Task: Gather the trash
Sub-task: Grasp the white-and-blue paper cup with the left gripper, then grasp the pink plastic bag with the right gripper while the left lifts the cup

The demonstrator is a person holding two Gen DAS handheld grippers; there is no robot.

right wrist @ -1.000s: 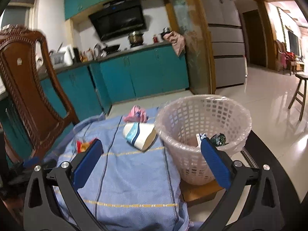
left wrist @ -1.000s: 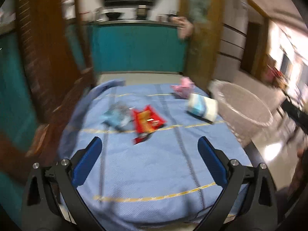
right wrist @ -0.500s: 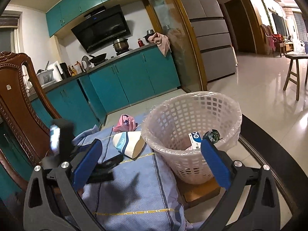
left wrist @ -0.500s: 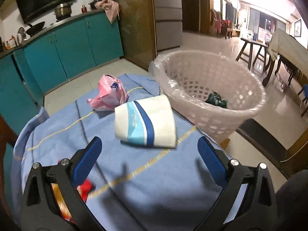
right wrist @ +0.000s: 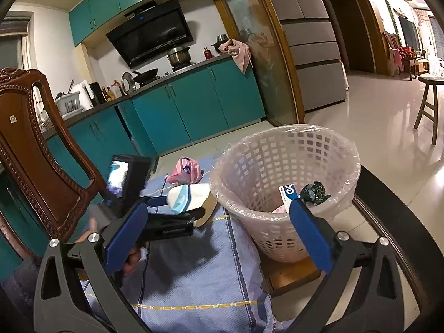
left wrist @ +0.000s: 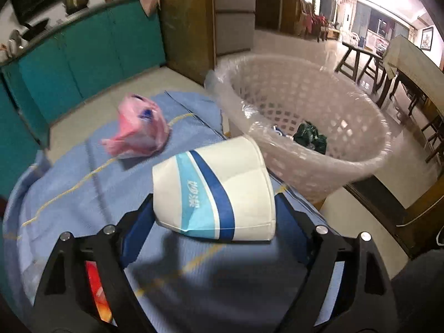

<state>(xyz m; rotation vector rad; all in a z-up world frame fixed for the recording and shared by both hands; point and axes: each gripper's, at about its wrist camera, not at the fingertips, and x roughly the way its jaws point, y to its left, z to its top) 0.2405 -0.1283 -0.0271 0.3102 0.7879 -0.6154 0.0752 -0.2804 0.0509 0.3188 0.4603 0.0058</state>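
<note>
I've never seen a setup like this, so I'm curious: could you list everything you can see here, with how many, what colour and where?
Paper cup: one, white with blue stripes, on its side on the cloth, between the left gripper's closing jaws.
Pink bag: one, crumpled, further back on the cloth.
Red wrapper: one, near edge, mostly hidden.
Basket: one, white, clear liner, beside the cloth; scraps inside.
Cloth: one, blue, yellow lines, covering the table.
Chair: one, brown wood, left.
Cabinets: teal, behind.
Left gripper: black, blue pads.
Right gripper: same, open, empty.

Basket [left wrist: 360, 163] crowds the cup's [left wrist: 216, 191] right; blue cloth [left wrist: 83, 183] left lies open.
</note>
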